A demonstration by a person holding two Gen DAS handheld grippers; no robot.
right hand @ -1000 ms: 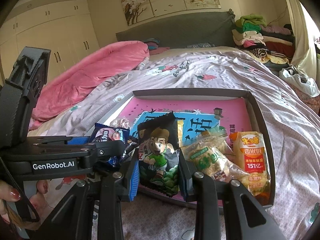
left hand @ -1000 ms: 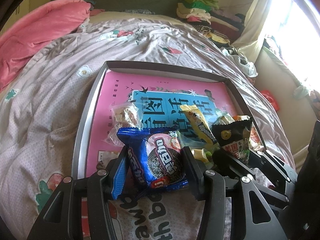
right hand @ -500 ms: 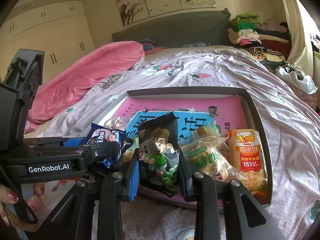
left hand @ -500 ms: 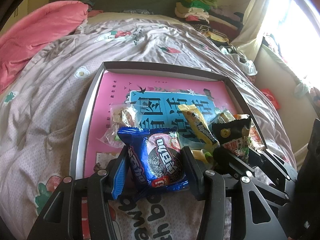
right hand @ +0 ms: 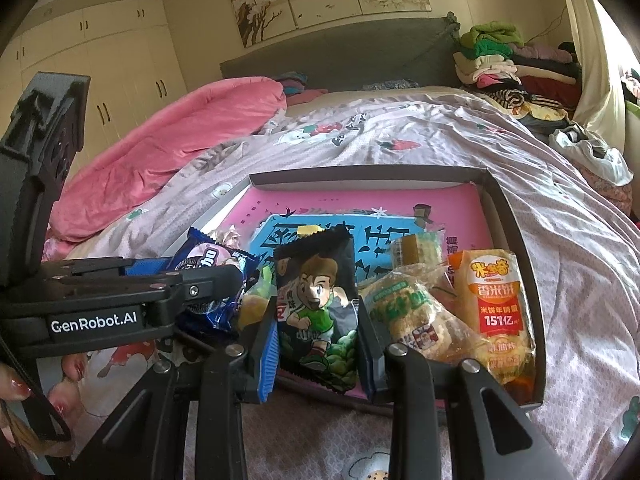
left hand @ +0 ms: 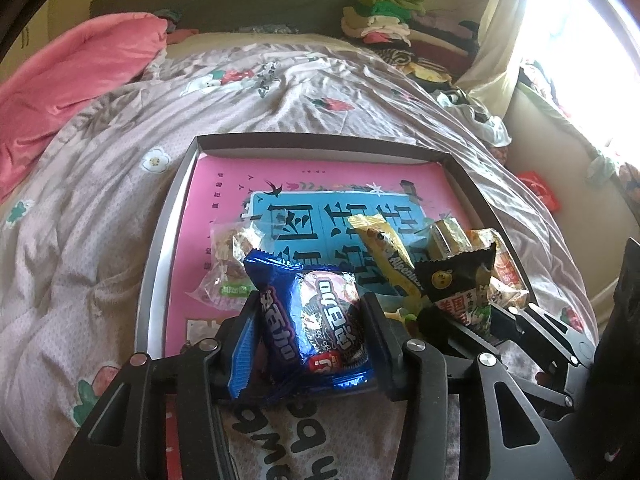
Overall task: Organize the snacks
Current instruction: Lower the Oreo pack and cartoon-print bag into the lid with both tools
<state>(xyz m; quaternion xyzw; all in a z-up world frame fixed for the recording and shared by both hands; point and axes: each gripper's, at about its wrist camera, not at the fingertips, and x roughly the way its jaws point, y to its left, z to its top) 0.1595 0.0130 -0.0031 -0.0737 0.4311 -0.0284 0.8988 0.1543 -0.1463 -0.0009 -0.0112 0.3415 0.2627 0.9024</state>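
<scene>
A shallow grey tray with a pink and blue printed sheet lies on the bed. My left gripper holds a blue cookie pack over the tray's near edge. Its jaws are closing, and both pads press the wrapper's sides. My right gripper is shut on a black snack pack with a cartoon boy, held upright over the near rim. Each gripper shows in the other's view: the right one with its black pack, the left one with its blue pack.
In the tray lie a clear cracker pack, a yellow bar, a clear biscuit bag and an orange rice-cracker pack. A pink duvet is at the left, and folded clothes are piled at the far right. A hand holds the left gripper.
The left jaws have drawn in slightly on the blue cookie pack. The right gripper and its black pack have stayed in place.
</scene>
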